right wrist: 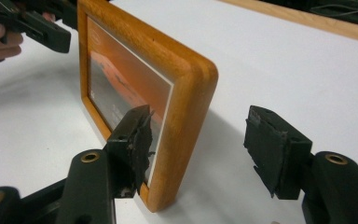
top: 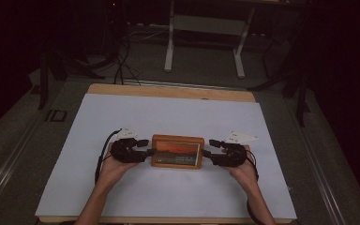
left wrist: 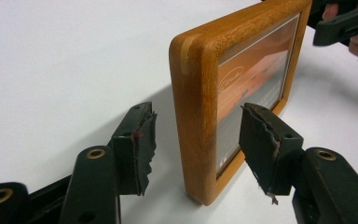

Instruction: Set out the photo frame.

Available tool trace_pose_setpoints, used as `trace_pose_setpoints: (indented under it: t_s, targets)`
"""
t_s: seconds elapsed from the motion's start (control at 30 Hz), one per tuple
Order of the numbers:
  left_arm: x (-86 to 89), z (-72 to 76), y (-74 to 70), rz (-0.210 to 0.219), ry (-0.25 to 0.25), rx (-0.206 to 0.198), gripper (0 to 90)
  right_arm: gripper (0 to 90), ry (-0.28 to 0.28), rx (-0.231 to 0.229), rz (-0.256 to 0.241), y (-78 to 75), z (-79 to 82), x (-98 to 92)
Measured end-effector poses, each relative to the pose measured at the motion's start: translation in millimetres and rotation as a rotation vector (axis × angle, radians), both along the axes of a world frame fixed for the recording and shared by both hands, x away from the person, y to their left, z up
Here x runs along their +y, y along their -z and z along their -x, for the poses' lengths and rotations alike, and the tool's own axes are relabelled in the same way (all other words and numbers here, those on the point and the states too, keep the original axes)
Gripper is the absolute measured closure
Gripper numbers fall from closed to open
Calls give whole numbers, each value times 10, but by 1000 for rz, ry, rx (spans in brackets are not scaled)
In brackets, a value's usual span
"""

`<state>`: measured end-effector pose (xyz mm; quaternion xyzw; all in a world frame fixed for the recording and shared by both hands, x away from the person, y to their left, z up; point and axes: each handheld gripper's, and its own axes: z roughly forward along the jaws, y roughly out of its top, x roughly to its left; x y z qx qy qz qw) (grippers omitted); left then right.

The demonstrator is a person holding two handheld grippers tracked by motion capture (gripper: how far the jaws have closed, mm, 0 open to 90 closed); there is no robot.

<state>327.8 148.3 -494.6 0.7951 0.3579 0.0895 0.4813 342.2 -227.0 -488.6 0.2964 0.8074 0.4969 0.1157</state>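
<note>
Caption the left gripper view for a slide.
Open left claw straddling the edge of an upright wooden frame on a white table.

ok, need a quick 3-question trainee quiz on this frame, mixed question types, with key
1. True or false: the wooden picture frame lies flat on the white table cover.
2. Left gripper: A) shut on the frame B) open, jaws either side of the frame's end C) holding a cable.
3. Fill in: the right gripper is ____.

Key: 1 false, it stands upright on its edge; 2 B; 3 open, straddling the frame's other end.
</note>
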Motion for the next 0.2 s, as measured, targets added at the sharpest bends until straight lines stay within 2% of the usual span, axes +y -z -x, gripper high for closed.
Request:
trace_pose_setpoints:
  t_s: [0.2]
  targets:
    - [16, 33, -21, -20, 5, -4, 450, 405, -2, -14, -14, -50, 19, -138]
